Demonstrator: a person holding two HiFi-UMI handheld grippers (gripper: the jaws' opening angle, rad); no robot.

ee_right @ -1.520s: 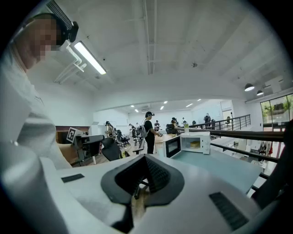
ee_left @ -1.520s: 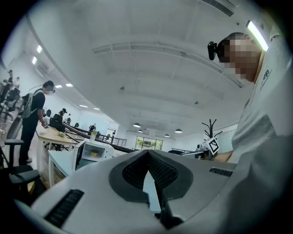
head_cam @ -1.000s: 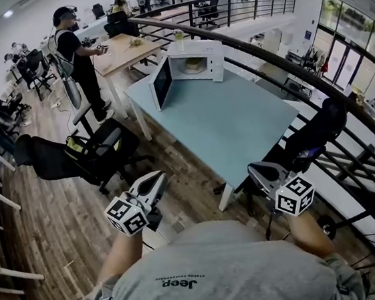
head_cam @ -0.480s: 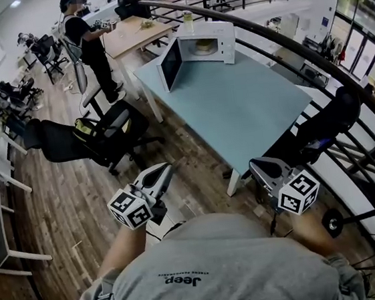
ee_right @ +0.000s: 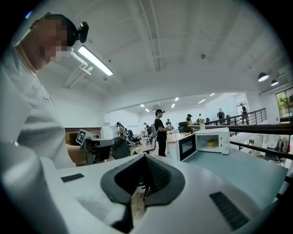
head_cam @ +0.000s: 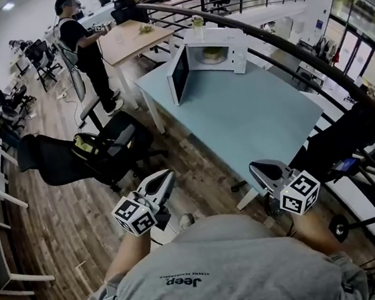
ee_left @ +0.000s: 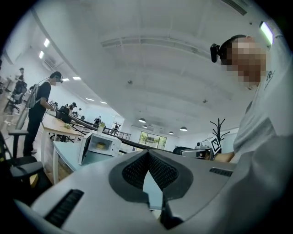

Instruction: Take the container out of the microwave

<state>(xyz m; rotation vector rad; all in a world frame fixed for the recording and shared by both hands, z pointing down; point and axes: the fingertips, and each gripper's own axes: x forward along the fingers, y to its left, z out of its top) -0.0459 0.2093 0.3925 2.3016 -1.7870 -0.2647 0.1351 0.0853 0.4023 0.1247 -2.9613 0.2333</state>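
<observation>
A yellowish container (head_cam: 213, 54) sits inside the white microwave (head_cam: 237, 51), door swung open, far down the blue table (head_cam: 251, 115).

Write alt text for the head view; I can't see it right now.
A white microwave stands door-open at the far end of a light blue table, a yellowish container inside. The left gripper and right gripper are shut and empty, far from the microwave.

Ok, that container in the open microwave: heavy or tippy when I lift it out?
Probably light: the container looks small and low inside the microwave. That squat shape seems unlikely to tip. Its material is too far off to tell, so assume it may be slippery or thin-walled.
</observation>
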